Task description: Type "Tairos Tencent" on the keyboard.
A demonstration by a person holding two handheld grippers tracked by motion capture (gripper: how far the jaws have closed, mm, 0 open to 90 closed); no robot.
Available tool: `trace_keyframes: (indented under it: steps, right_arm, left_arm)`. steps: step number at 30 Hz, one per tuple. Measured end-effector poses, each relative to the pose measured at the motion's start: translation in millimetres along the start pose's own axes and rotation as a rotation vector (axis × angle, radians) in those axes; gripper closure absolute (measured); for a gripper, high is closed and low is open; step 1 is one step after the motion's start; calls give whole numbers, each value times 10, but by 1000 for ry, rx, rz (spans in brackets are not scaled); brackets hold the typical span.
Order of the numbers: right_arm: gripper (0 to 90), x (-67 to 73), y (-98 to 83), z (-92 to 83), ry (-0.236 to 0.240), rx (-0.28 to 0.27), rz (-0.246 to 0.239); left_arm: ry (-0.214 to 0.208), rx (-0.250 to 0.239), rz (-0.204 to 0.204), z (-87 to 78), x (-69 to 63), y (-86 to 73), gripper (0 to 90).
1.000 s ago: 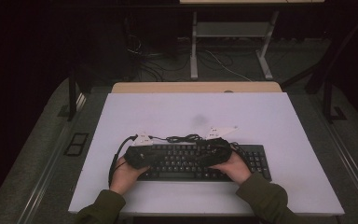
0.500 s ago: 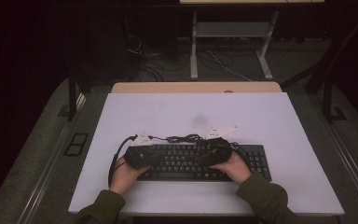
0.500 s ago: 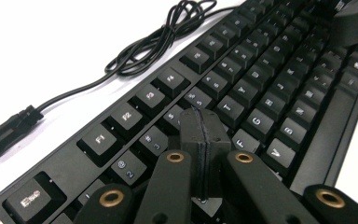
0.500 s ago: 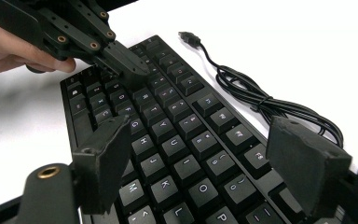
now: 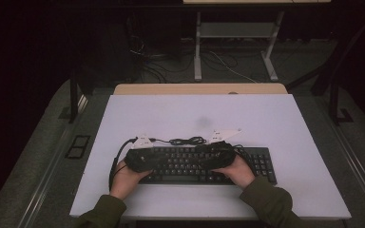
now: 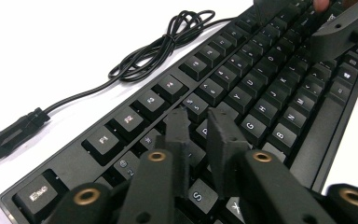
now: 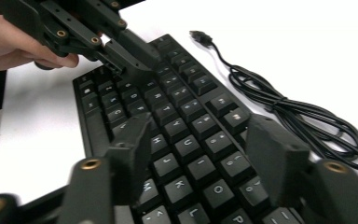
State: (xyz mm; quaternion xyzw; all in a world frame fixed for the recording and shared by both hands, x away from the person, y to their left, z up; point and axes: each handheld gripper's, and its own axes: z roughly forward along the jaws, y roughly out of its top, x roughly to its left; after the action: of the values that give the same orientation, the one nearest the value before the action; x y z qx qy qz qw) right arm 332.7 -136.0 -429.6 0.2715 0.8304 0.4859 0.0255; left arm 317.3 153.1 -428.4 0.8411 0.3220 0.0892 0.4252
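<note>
The left tongs (image 6: 196, 122) stood over the left end of the black keyboard (image 5: 204, 164), jaws nearly together with a narrow gap and nothing between them, tips above the keys near the 4 and 5 row. The right tongs (image 7: 198, 135) stood over the right half of the letter block, jaws set wide apart and empty, with the Y, H, J and K keys visible between them. In the high view the left tongs (image 5: 140, 159) lay at 9 o'clock of the keyboard's middle and the right tongs (image 5: 218, 154) at about 2 o'clock of it.

The keyboard's cable (image 5: 187, 140) lay coiled on the counter just beyond the keyboard at 12 o'clock, its USB plug (image 6: 9, 135) loose on the surface.

The white counter (image 5: 266, 123) carried the keyboard near its 6 o'clock edge. A wooden strip bordered its far edge. Beyond it stood a table frame (image 5: 237, 42) on a dark floor with loose cables.

Compared with the frame one second earlier, both tongs and the keyboard held the same positions.
</note>
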Motion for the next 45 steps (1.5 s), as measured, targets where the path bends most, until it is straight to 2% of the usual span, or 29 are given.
trace_keyframes:
  steps: [5,13,18,21,28,45]
  right_arm:
    - [561,36,10,4,27,7,-1]
    - [773,122,17,38,59,28,-37]
    - [858,160,14,61,75,50,-54]
    - [888,182,7,83,84,57,-55]
    - [892,233,-13,155,97,90,-65]
    - [892,284,-62,265,98,130,-90]
  left_arm:
    - [3,-14,-11,-41,2,2,654]
    - [5,-35,-29,-69,2,6,495]
    - [-2,-46,-40,-66,2,3,420]
    - [-1,-48,-41,-67,6,1,385]
    - [5,-51,-40,-65,8,-3,339]
    - [8,-56,-42,-64,14,-12,332]
